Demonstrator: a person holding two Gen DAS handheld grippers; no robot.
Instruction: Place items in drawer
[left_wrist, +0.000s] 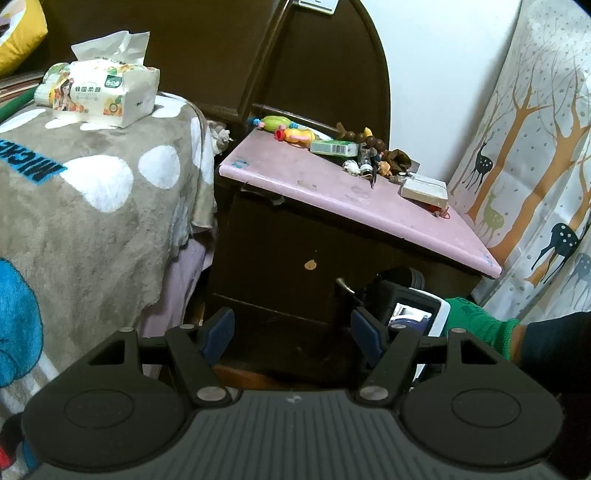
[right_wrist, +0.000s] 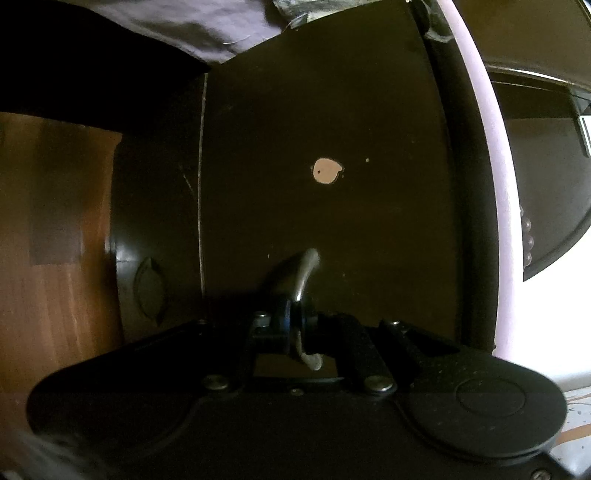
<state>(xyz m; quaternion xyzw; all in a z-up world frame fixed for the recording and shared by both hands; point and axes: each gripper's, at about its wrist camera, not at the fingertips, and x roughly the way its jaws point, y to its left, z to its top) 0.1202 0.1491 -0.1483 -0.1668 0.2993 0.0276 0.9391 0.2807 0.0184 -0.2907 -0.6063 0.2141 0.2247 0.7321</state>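
A dark wooden nightstand with a pink top (left_wrist: 332, 192) stands beside the bed. Its drawer front (left_wrist: 280, 266) is closed and carries a metal handle (left_wrist: 343, 286). On the top lie colourful toys (left_wrist: 291, 131), a green box (left_wrist: 334, 147), brown beads (left_wrist: 373, 142) and a white box (left_wrist: 424, 190). My left gripper (left_wrist: 291, 336) is open and empty, below and in front of the drawer. In the right wrist view my right gripper (right_wrist: 293, 314) is shut on the curved metal handle (right_wrist: 301, 275) of the drawer front (right_wrist: 325, 147). The right gripper's body also shows in the left wrist view (left_wrist: 406, 306), held by a green-gloved hand.
A bed with a grey spotted blanket (left_wrist: 99, 206) fills the left, with a tissue pack (left_wrist: 99, 92) on it. A deer-patterned curtain (left_wrist: 535, 166) hangs at the right. A dark headboard (left_wrist: 295, 55) rises behind the nightstand. Wooden floor (right_wrist: 48, 221) shows below it.
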